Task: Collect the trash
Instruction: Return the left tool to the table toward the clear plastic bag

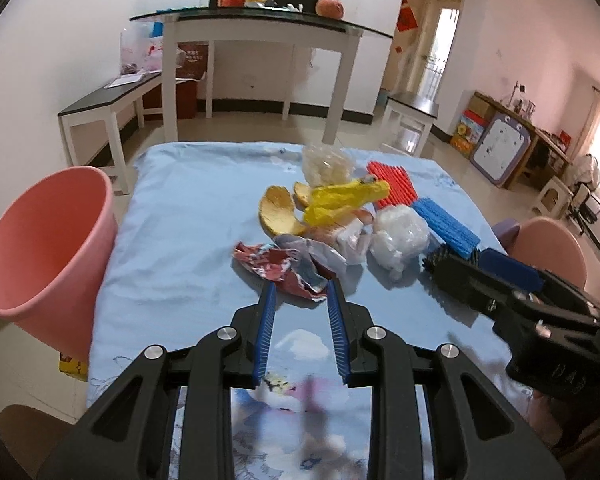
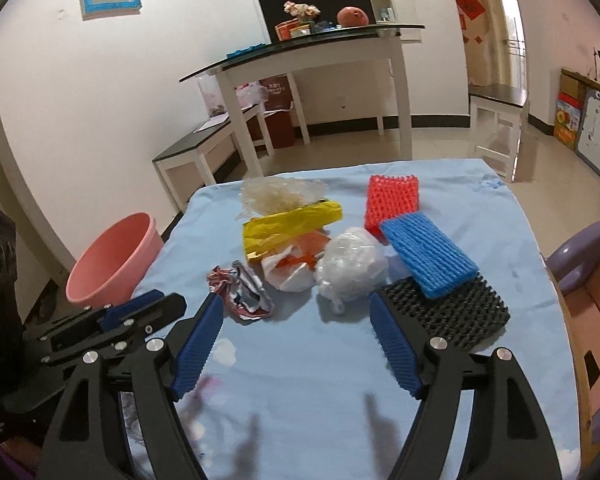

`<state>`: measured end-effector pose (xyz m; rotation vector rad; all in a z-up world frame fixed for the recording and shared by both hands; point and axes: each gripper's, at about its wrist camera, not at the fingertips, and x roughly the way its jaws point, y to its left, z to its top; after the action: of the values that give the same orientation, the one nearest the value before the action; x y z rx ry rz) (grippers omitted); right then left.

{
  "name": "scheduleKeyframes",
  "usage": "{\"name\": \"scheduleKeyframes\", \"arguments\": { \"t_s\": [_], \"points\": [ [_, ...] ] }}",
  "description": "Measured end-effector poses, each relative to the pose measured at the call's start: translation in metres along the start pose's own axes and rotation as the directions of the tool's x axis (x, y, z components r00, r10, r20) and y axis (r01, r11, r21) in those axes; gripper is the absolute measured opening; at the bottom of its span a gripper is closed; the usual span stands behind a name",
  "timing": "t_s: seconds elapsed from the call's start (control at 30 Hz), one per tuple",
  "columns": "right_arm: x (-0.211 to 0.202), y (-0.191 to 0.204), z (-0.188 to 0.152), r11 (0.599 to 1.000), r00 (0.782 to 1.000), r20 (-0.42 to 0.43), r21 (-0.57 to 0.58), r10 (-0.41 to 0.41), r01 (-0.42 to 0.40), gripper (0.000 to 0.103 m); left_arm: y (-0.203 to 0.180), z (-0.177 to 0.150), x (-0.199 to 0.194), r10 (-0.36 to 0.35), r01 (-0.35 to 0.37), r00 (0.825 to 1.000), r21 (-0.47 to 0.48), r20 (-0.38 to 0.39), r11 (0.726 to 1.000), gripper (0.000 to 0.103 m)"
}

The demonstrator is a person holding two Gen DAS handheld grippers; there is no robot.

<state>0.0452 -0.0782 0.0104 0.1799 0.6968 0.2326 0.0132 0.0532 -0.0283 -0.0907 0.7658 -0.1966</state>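
Left claw [image 1: 302,286] narrowly parted, tips at crumpled wrapper [image 1: 278,266] mid-bench. Right claw [image 2: 296,304] spread wide, empty, near clear plastic wad [image 2: 350,266]. Pink bin [image 1: 46,248] beside bench's left edge.

Crumpled red-and-white wrapper [image 1: 278,266] lies nearest; yellow bag [image 1: 340,200], peel [image 1: 278,212], clear plastic wad [image 1: 398,236] and foam nets [image 2: 428,256] cluster behind; pink bin [image 1: 44,248] stands left.
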Motion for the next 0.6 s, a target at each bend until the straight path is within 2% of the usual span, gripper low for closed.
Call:
{"name": "scheduleKeyframes", "arguments": {
  "t_s": [0.37, 0.6],
  "points": [
    [0.006, -0.041, 0.008, 0.996, 0.999, 0.003, 0.074, -0.052, 0.052, 0.071, -0.006, 0.005, 0.008, -0.044, 0.044, 0.999, 0.010, -0.012, 0.999, 0.027],
    [0.006, -0.067, 0.020, 0.992, 0.998, 0.027, 0.115, -0.063, 0.059, 0.070, 0.006, 0.038, 0.018, -0.053, 0.053, 0.999, -0.036, -0.010, 0.998, 0.027]
  ]
}}
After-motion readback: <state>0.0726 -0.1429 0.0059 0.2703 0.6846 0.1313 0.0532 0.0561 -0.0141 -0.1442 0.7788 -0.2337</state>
